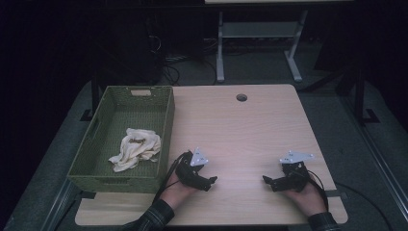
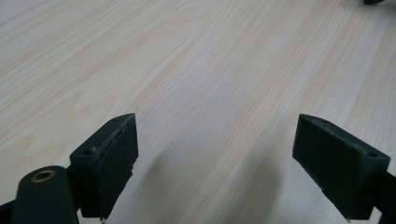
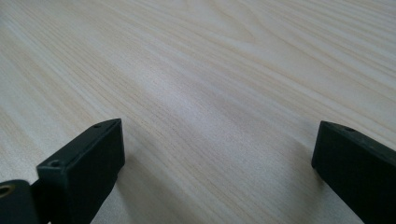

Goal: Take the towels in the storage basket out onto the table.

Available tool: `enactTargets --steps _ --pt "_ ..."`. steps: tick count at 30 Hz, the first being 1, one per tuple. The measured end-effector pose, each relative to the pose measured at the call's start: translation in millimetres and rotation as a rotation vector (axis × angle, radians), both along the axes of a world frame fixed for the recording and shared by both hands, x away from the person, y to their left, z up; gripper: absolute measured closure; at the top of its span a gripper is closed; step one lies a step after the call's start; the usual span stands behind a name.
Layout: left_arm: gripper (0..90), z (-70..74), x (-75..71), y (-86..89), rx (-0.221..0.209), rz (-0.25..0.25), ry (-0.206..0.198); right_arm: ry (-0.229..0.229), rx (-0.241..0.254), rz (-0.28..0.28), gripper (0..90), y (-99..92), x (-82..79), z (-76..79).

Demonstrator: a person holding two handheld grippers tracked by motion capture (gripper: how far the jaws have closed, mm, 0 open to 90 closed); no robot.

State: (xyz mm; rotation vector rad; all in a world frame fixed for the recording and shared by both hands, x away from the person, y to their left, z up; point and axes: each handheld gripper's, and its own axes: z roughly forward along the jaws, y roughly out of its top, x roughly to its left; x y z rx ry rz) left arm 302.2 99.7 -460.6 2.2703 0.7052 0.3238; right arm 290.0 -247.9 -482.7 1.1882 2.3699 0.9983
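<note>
Both grippers rest low on the light wooden table (image 1: 240, 130) near its front edge, pointing toward each other. My left gripper (image 1: 211, 182) is held in the person's left hand, just right of the basket, and it stands open with bare wood between its fingers (image 2: 112, 154). My right gripper (image 1: 266, 182) sits in the right hand near the table's right side, also open and empty, its fingers (image 3: 88, 163) wide apart over the wood. A crumpled cream cloth (image 1: 134, 148) lies inside the green woven basket (image 1: 94, 134) at the table's left.
A round cable hole (image 1: 241, 97) is in the table near its far edge. Beyond the table stand a white desk frame (image 1: 255, 38) and cables on a dark floor. The basket overhangs the table's left edge.
</note>
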Motion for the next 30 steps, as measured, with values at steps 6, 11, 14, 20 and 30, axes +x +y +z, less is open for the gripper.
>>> enactTargets --steps 6,11,14,20,30 --pt "14.2 6.7 1.2 1.7 -0.043 0.005 0.009 0.001 0.000 -0.001 2.0 0.0 -0.1 0.0" --pt "14.2 12.6 1.7 1.1 -0.051 0.005 0.011 0.000 0.001 0.000 2.0 0.0 0.0 0.0" --pt "14.2 16.3 1.9 0.3 -0.040 -0.003 0.010 0.000 0.002 -0.001 2.0 0.1 -0.1 -0.1" --pt "14.2 28.0 1.6 1.2 -0.054 0.000 0.007 0.000 0.002 -0.002 2.0 0.1 -0.1 -0.1" --pt "14.2 52.1 4.1 2.1 -0.071 0.007 0.024 0.000 0.002 -0.002 2.0 0.2 -0.1 -0.1"
